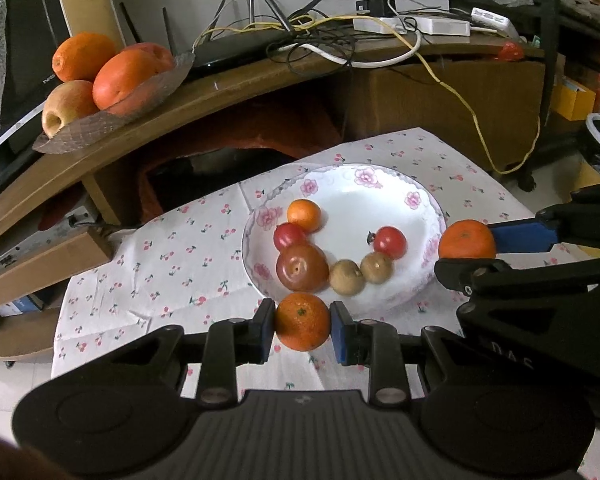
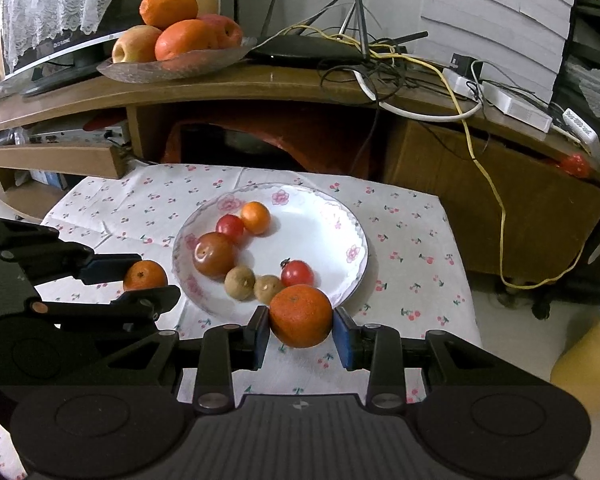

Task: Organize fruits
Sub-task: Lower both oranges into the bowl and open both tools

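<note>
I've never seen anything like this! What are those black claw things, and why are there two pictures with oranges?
They are grabbers that a person holds, one in each hand, each with a camera looking along its fingers. One picture comes from the left gripper, squeezing a small orange. The other comes from the right gripper, squeezing a second orange. Each camera also sees the other grabber at its edge. On the cherry-print cloth sits a flowered plate already holding six small fruits.
</note>
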The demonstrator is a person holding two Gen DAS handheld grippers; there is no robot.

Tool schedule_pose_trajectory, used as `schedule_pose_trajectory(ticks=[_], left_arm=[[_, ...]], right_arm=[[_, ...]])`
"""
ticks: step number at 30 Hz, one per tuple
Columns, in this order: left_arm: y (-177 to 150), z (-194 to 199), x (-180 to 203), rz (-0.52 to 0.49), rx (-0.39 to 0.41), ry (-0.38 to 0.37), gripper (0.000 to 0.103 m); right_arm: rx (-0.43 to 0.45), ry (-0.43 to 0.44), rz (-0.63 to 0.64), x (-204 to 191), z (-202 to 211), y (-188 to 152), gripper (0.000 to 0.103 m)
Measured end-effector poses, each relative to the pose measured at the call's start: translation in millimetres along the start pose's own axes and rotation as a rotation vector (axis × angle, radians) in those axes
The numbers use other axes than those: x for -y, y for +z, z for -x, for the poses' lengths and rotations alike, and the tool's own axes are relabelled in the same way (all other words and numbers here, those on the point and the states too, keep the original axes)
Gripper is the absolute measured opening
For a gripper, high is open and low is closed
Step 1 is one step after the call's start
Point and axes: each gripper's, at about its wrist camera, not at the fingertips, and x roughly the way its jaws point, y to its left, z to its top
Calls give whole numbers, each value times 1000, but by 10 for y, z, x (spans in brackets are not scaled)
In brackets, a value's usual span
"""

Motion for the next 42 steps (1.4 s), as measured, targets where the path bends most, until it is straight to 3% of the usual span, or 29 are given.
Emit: schedule_pose_trajectory(ticks=[16, 42], left_arm=[[167, -506, -88, 21, -25, -55, 34], [254, -694, -194, 57, 18, -128, 33]], right_arm=[[-19, 31, 9, 146, -494, 209, 35], [-8, 30, 24, 218, -779, 315, 36]])
